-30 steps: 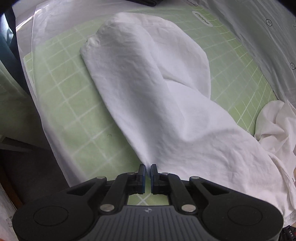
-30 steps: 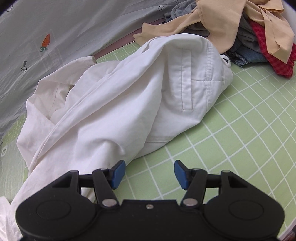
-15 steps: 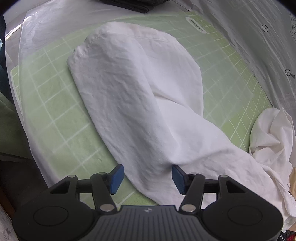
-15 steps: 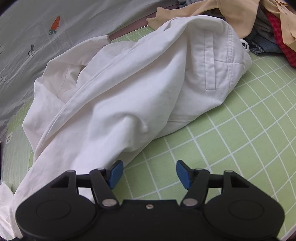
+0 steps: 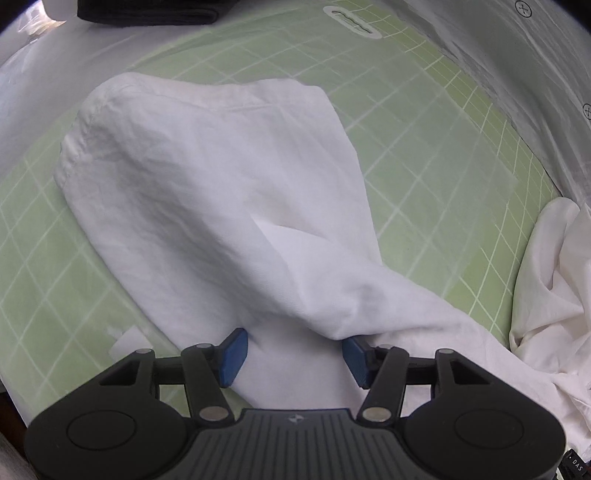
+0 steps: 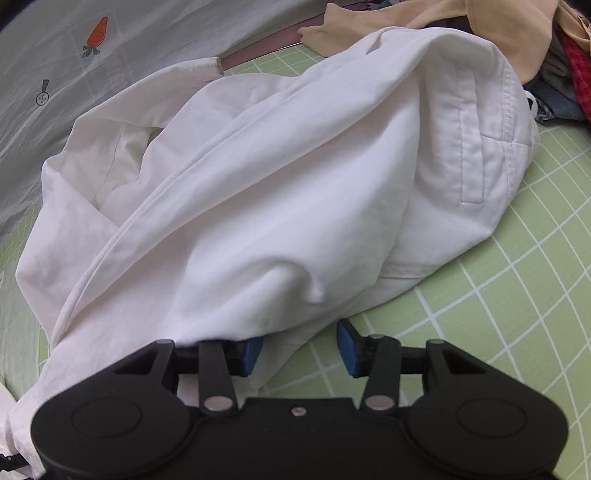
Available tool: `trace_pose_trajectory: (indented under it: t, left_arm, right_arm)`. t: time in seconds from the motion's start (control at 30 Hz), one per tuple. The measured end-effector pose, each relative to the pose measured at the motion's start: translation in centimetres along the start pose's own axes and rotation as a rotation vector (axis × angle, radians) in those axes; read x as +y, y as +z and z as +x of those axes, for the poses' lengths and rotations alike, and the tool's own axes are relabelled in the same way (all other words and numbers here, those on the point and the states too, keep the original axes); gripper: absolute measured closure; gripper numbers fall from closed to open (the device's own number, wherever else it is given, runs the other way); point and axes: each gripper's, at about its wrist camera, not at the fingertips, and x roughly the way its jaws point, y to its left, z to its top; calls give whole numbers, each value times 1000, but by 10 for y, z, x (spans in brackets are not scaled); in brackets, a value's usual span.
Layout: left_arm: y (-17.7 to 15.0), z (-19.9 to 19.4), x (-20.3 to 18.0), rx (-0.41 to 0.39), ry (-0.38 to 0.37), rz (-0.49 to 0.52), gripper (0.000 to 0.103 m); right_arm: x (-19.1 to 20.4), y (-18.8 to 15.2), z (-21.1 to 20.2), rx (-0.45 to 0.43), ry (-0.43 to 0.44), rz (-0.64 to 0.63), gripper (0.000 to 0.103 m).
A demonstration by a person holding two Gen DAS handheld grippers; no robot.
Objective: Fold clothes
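Note:
White trousers (image 5: 229,206) lie on the green grid mat (image 5: 424,155). In the left wrist view the leg end spreads away from me, folded over itself. My left gripper (image 5: 293,356) is open, its blue pads either side of the cloth's near edge. In the right wrist view the waist end (image 6: 369,177) with a pocket slit lies bunched on the mat (image 6: 517,295). My right gripper (image 6: 301,347) is open; the cloth edge lies over its left pad and between the pads.
A pile of tan, red and grey clothes (image 6: 535,33) sits at the far right. A grey printed sheet (image 6: 92,55) borders the mat. A dark folded item (image 5: 147,14) lies at the far edge. More white cloth (image 5: 554,277) bunches at the right.
My left gripper opened, let go of the trouser edge and moved forward over the cloth. My right gripper stayed open and moved forward onto the cloth edge.

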Motion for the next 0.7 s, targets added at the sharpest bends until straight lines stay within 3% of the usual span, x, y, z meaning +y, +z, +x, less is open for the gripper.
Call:
trace_pose_trajectory:
  t: [0.17, 0.37, 0.53, 0.7]
  left_arm:
    - [41, 13, -16, -32, -43, 42, 45]
    - [79, 23, -24, -76, -89, 24, 45]
    - [80, 6, -17, -117, -64, 34, 45]
    - [72, -29, 3, -245, 20, -9, 45]
  right_arm:
    - [30, 19, 17, -25, -72, -55, 58]
    - [45, 36, 30, -37, -80, -56, 59]
    - [40, 34, 10, -24, -75, -28, 59]
    - [31, 33, -23, -92, -76, 28, 52]
